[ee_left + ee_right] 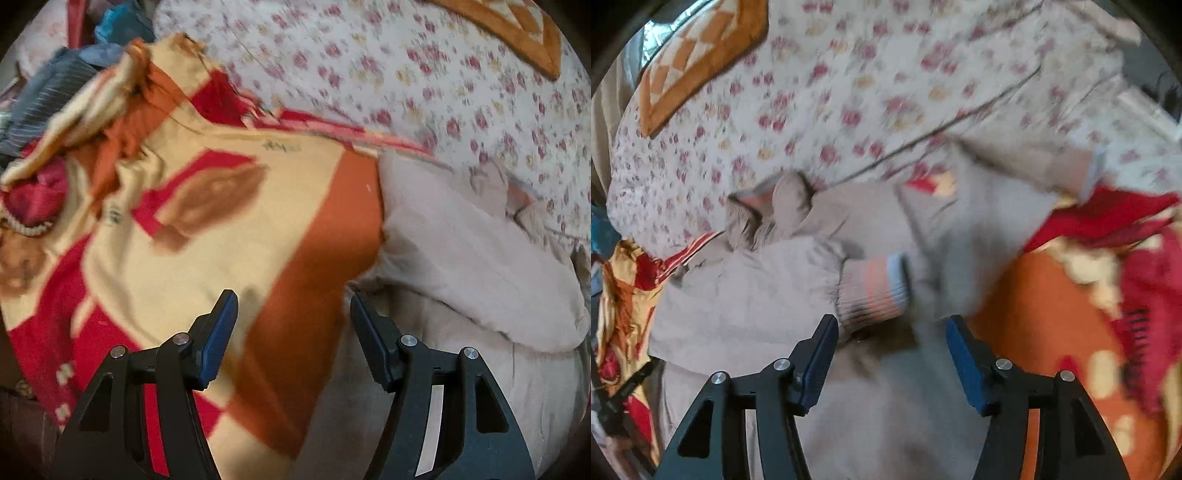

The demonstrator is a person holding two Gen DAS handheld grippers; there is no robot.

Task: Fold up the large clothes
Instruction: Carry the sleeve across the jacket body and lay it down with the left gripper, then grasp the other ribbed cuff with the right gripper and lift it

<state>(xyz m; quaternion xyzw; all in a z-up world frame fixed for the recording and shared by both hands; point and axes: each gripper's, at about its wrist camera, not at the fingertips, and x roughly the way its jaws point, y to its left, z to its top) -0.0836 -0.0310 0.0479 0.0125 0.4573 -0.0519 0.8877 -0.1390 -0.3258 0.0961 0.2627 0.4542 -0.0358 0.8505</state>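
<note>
My left gripper [293, 299] hangs over the bed with its jaws spread and nothing between them; below it lies the blanket [207, 229], cream with red blocks and a broad orange band, rumpled into a heap toward the upper left of my left view; beside the blanket's orange band, to the right, begins the beige jacket [461, 251], the large garment I am folding, its pale bulk spread across the blanket and reaching onto the floral bedsheet [424, 81] behind it; a pile of bluish and striped clothes [55, 92] sits at the far upper left, and an orange-bordered patterned cushion [517, 29] lies on the sheet at the top right; my right gripper [892, 321] likewise has its jaws apart and empty, poised just above the jacket's body; straight ahead of it a sleeve lies folded across the chest, ending in a ribbed cuff [875, 288] striped in pink and pale blue, which lies just ahead of the left jaw's tip, though I cannot tell if they touch; the collar [768, 210] is bunched at the upper left of the jacket, next to the sheet; the other sleeve [1052, 170] stretches away to the upper right, blurred, its cuff resting near a red fold of blanket; to the right of the jacket the blanket shows orange with cream spots.
</note>
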